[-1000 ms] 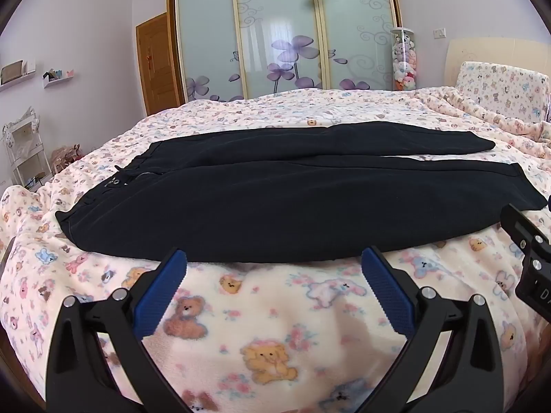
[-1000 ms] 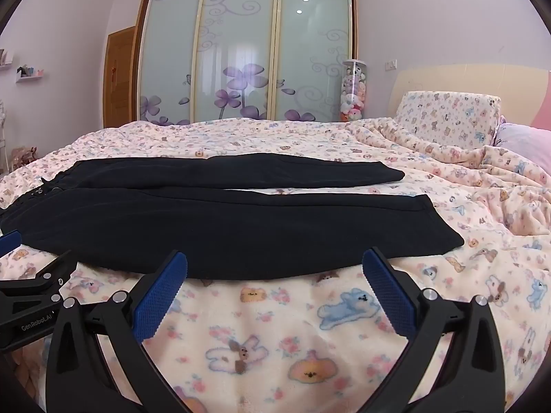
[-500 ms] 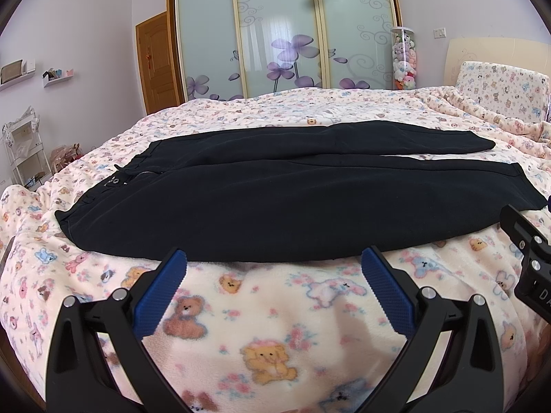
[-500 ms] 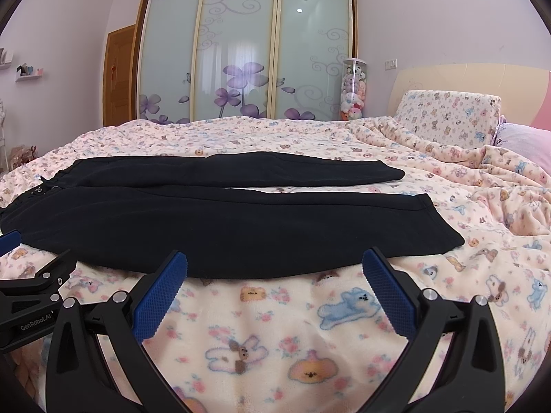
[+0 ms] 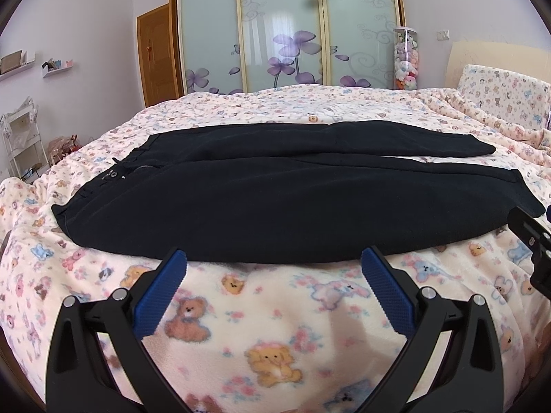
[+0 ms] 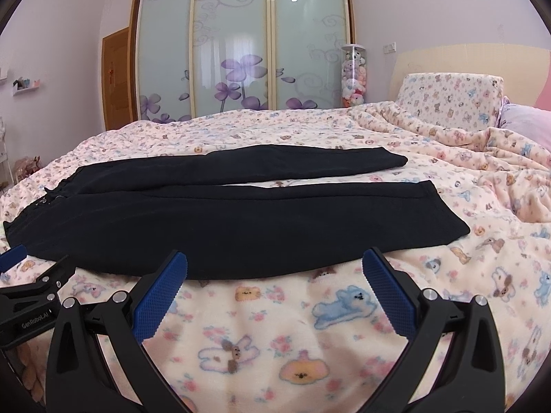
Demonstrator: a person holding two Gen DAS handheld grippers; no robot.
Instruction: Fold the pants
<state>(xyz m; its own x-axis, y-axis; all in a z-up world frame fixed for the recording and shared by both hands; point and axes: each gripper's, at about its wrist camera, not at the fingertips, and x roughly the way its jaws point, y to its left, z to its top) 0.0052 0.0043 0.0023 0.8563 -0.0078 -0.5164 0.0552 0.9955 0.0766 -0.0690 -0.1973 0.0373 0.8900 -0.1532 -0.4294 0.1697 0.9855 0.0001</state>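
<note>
Black pants lie flat across the bed, waistband at the left, both legs stretched to the right with a narrow gap between them. They also show in the right wrist view. My left gripper is open and empty, just short of the near edge of the pants around their middle. My right gripper is open and empty, just short of the near edge of the near leg. The left gripper's body shows at the left edge of the right wrist view.
The bed carries a pink teddy-print blanket. Pillows and a headboard are at the right. A sliding wardrobe, a door and a toy-filled tube stand beyond the bed. A white rack is at the left.
</note>
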